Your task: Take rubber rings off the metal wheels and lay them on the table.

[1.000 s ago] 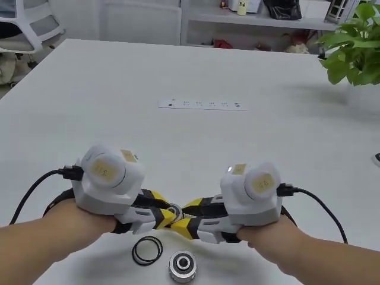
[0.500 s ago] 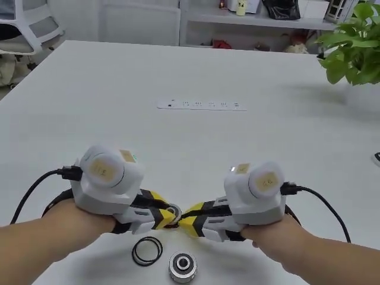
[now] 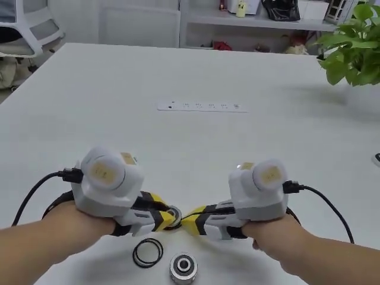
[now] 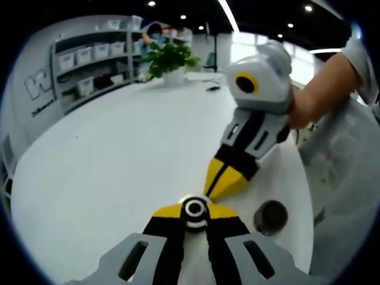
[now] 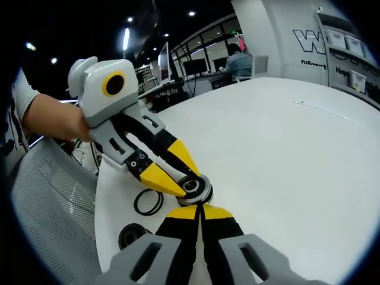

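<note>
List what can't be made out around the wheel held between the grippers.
Held wheel: whether its rim is bare or ringed; in the head view, gripper tips cover it.
Right gripper: what its shut tips pinch; in the right gripper view, the tips hide the contact.
Loose wheel: lower part hidden by that gripper's body in the right gripper view.

Small metal wheel [image 3: 173, 212], dark band round its rim, clamped upright between tips of left gripper [image 3: 167, 217], off table [image 3: 196, 148]. Second metal wheel [image 3: 183, 266], silver, lies flat near table's front edge, hub up. Black rubber rings [image 3: 147, 250], overlapping, lie flat just beside it in head view.
</note>
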A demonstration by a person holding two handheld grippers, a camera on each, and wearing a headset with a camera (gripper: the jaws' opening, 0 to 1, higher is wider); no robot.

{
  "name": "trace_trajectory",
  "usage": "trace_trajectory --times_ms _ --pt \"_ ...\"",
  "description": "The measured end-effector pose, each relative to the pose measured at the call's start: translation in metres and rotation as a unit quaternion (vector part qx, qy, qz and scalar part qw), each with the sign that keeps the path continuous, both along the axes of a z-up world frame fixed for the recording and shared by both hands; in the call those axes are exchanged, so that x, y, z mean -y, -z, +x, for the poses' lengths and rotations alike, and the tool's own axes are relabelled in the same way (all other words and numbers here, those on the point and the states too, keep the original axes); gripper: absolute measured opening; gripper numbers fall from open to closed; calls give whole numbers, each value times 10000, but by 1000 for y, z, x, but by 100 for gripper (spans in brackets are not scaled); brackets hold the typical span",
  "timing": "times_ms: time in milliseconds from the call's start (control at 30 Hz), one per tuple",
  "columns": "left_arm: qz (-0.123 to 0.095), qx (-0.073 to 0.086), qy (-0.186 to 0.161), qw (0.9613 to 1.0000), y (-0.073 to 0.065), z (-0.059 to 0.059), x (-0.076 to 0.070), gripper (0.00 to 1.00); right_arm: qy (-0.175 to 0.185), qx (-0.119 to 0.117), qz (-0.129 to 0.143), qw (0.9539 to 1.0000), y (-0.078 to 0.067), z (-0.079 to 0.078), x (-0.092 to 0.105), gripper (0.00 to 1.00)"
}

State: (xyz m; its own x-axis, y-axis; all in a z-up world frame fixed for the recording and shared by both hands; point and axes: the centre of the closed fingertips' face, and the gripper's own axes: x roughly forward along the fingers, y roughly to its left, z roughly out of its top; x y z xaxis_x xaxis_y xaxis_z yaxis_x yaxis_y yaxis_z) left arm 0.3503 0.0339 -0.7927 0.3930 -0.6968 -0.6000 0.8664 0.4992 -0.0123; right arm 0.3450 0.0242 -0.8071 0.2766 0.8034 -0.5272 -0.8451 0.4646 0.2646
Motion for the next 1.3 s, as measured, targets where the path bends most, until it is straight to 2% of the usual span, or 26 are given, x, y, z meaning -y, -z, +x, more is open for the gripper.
trace_trajectory --times_ms 200,467,500,533,567,633,900,1300 --pt "66 34 39 10000 0 0 0 14 223 -257 209 9992 -2 3 3 0" --pt "69 13 12 10000 0 -2 0 14 459 -470 422 9969 -4 6 5 0" --pt "70 11 14 10000 0 -2 0 14 575 -497 593 9953 -8 9 4 0" --pt "70 8 24 10000 0 -3 1 14 657 -655 717 9931 -11 9 3 0" --pt "84 18 14 10000 0 -3 1 14 608 -599 622 9944 -8 10 5 0" --pt "84 18 -7 10000 0 -4 1 14 612 -590 633 9944 -8 9 4 0" --pt "110 43 -67 9999 0 -3 2 14 659 -720 786 9921 -11 9 4 0" --pt "122 110 -170 9997 1 0 5 13 743 -857 829 9901 -12 9 5 0"
